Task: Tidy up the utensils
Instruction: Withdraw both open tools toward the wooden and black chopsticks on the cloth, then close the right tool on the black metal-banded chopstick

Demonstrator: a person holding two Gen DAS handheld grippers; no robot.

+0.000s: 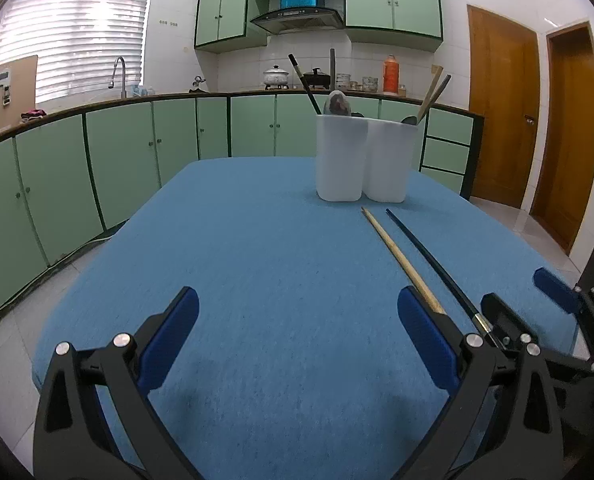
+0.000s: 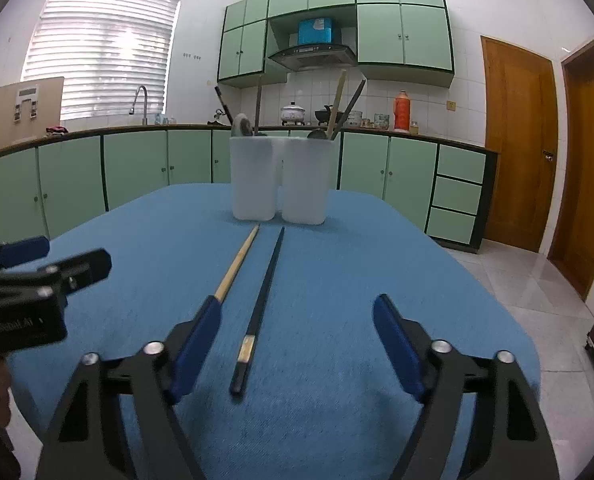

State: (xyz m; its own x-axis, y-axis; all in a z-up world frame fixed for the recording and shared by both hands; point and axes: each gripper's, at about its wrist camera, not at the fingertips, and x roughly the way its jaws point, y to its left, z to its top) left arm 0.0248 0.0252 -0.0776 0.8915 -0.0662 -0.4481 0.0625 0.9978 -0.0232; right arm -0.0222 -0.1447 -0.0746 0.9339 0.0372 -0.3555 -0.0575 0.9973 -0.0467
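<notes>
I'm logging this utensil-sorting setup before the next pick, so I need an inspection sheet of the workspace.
Surface: blue cloth covers the table.
Job's things: wooden chopstick and black chopstick lie side by side, apart, in front of two white holders, left holder and right holder, which already hold utensils.
Clutter: nothing seen on the cloth.
Grippers: left gripper open over bare cloth; right gripper open, the black chopstick's near end between its fingers, untouched.
Cables: nothing seen.
Surroundings: green cabinets, counter with cookware, window blinds, wooden doors.
</notes>
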